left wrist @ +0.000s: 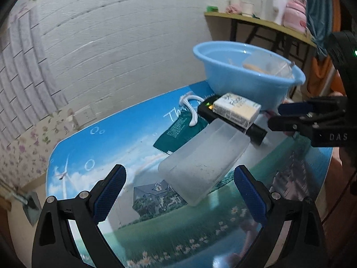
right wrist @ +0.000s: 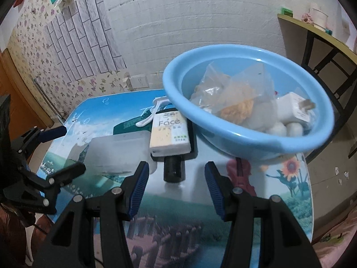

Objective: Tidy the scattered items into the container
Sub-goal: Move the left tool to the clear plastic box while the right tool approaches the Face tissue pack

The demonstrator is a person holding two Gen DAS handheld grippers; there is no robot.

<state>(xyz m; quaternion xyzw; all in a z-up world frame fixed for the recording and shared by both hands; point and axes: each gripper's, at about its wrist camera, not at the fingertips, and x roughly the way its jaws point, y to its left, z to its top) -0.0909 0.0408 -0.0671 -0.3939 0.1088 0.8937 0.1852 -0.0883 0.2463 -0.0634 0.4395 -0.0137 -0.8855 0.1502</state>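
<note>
While several things already lie inside the blue plastic basin (right wrist: 225, 131), the task is judged roughly half done. Within the basin a crinkled clear plastic bag (right wrist: 232, 84) with something orange in it, a white plug adapter (right wrist: 294, 107) and a few white rounded lumps (right wrist: 277, 130) are seen; what the lumps are cannot be told.

Five items are left on the surface (right wrist: 178, 210), a glossy top printed with sky, meadow and sunflowers:
- a frosted translucent plastic box (left wrist: 203, 156), ribbed, rectangular, lying on its side;
- a soft tissue pack (right wrist: 169, 134) marked "Face", resting on top of a black device (right wrist: 176, 167);
- the black device itself, hard, flat and matte with a cylindrical end, a small green light showing in the left wrist view;
- a dark green foil sachet (left wrist: 180, 131) with a serrated edge, partly under the box;
- a white plastic hook-like piece (left wrist: 191, 109), smooth and curved, lying across the sachet.

The pile is grouped just beside the basin's foot, tissue pack and device nearly touching its wall.

The left tongs (left wrist: 179, 189) are spread wide and hold nothing, the frosted box lying just ahead between the blue ridged pads (left wrist: 109, 192). The right tongs (right wrist: 176, 189) are likewise wide apart and empty, lined up on the device's cylindrical end.

The rigid box and device are judged easy to pinch; the thin sachet, lying flat, is judged harder.
</note>
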